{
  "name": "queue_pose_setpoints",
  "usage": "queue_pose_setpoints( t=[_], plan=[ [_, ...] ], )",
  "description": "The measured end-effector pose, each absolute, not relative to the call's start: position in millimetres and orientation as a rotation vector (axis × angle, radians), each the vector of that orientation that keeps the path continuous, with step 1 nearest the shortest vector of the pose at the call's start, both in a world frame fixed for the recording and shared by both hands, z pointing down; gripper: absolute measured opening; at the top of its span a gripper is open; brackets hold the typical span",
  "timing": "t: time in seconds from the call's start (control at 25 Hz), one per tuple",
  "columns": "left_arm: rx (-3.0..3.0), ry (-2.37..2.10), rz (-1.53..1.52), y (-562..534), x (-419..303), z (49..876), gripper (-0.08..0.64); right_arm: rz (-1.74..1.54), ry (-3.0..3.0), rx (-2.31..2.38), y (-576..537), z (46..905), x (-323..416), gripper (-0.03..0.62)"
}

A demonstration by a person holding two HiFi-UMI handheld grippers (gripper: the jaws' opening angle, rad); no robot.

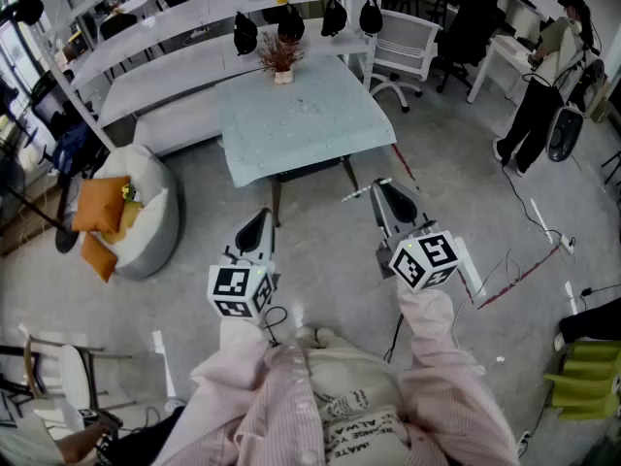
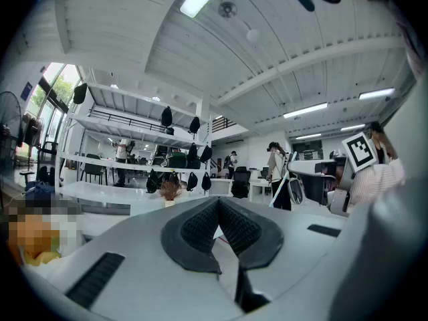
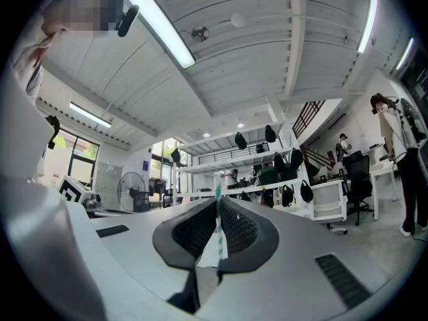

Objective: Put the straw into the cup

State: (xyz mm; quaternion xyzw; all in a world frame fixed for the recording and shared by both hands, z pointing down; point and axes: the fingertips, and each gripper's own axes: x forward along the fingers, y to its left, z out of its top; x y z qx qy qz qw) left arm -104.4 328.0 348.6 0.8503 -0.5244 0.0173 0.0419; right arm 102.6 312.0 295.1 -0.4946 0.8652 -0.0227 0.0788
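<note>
Head view is taken up by a grey concrete floor (image 1: pixel 320 260), over which both grippers are held by pink-sleeved arms, short of a table (image 1: pixel 310 129) covered with a pale blue cloth. A small potted plant (image 1: pixel 280 58) is set at the table's far edge; the rest of the cloth is seen bare.

The left gripper (image 1: pixel 257 223) is seen in its own view with its pads brought together at the tips and nothing caught between them. The right gripper (image 1: pixel 386 190) is closed on the straw (image 3: pixel 217 202), a white one with green stripes, which is pinched between the pads and rises above their tips in the right gripper view. In the head view the straw (image 1: pixel 357 195) is seen jutting sideways from those tips, towards the left gripper and just before the table's near edge.

Behind the table a white rack (image 1: pixel 194 17) is stood, with black caps (image 1: pixel 291 25) hung along it. A white chair (image 1: pixel 406 39) is placed to the right of the table, and a grey beanbag (image 1: pixel 155 216) with orange cushions (image 1: pixel 102 207) to the left. A person (image 1: pixel 539 90) is seen standing far right by a desk, and cables (image 1: pixel 524 270) are trailed over the floor nearby. A white slatted ceiling (image 3: pixel 254 45) with tube lights (image 3: pixel 160 25) and a pedestal fan (image 3: pixel 132 191) are shown in the right gripper view.
</note>
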Motion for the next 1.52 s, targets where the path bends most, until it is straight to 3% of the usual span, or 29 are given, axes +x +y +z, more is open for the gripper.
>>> queue_pose_setpoints(
  t=[0.96,1.52],
  plan=[
    [2.553,-1.629,0.057,298.5,-98.9,365.2,-0.002,-0.113,2.595,-1.449,272.3,312.7,118.9,0.015],
    [2.519,-1.594,0.057,181.4,-90.8,393.1,-0.001,-0.156,2.604,-1.469,163.2,339.1,125.8,0.015]
  ],
)
